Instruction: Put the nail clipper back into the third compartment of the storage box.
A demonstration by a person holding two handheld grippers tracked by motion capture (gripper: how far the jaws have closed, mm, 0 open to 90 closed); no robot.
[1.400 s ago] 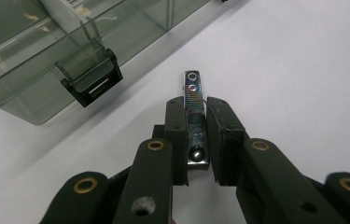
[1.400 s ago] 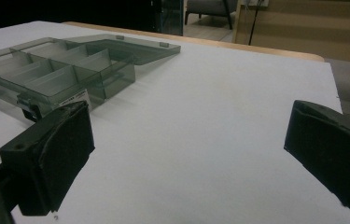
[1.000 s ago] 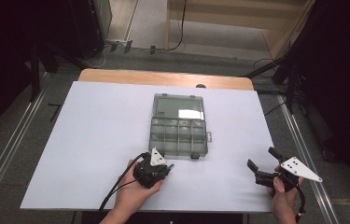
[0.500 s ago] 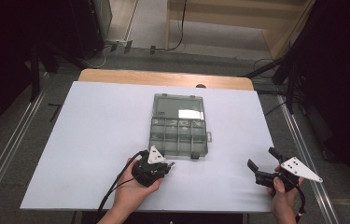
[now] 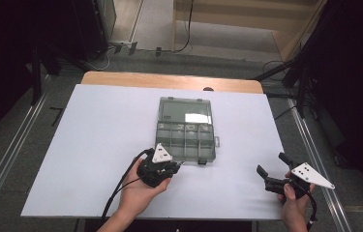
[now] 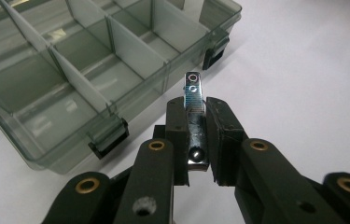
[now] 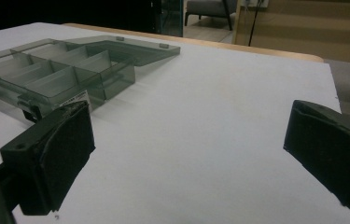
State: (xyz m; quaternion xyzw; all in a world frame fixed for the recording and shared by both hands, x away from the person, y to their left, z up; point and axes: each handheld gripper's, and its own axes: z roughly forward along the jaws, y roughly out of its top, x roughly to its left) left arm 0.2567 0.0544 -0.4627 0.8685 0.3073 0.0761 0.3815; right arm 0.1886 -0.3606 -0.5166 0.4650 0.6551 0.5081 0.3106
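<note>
White table sheet over wood; grey floor; dark surrounds

— Is any writing legible anywhere here?

— None. The clear compartment box carries a small white sticker on its front wall in the right gripper view, but whatever is printed on it is too blurred to read.

— And the metal strip in the left gripper view?

— It bears small holes, no letters or numbers.
</note>
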